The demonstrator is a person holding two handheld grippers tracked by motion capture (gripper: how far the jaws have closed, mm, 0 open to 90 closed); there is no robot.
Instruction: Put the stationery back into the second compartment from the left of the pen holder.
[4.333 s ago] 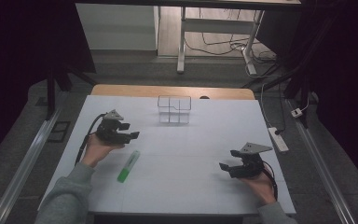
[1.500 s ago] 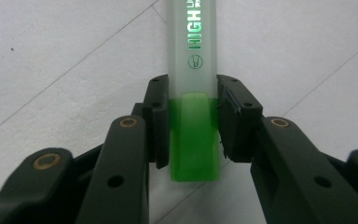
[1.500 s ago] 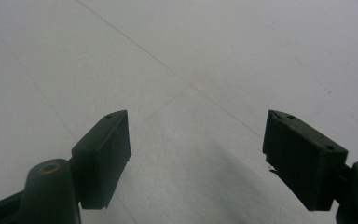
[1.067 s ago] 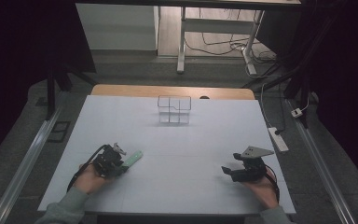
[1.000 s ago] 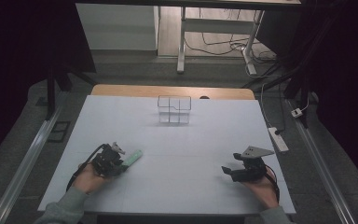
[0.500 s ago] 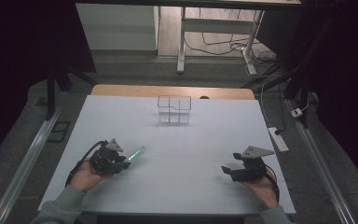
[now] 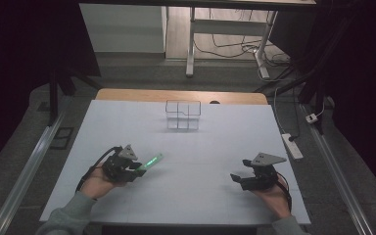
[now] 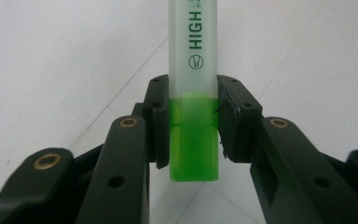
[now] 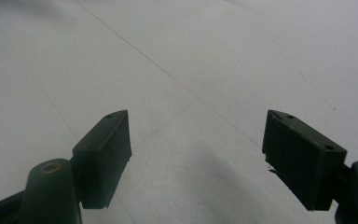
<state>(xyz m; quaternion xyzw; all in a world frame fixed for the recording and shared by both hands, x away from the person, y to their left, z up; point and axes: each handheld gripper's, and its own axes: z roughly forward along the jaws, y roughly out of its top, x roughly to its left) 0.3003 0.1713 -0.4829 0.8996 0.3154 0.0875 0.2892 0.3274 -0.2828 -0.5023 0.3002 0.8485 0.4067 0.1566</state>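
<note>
On the matte white table (image 7: 196, 147), left tongs (image 8: 193, 116) clamp a frosted cylindrical highlighter (image 8: 192, 70).

Left gripper (image 8: 193, 121) clamps green highlighter (image 8: 192, 70) near green end, above white table (image 8: 51, 70).

The left hand (image 7: 97, 182) holds the black 2-jaw left gripper (image 7: 136, 170) low, its 2 jaws clamped on the translucent green highlighter pen (image 8: 193, 88), whose bright green end sits between the pads while the frosted barrel runs out ahead. The right hand (image 7: 273, 197) holds the black right gripper (image 7: 236, 179), jaws spread wide with nothing between them.
</note>
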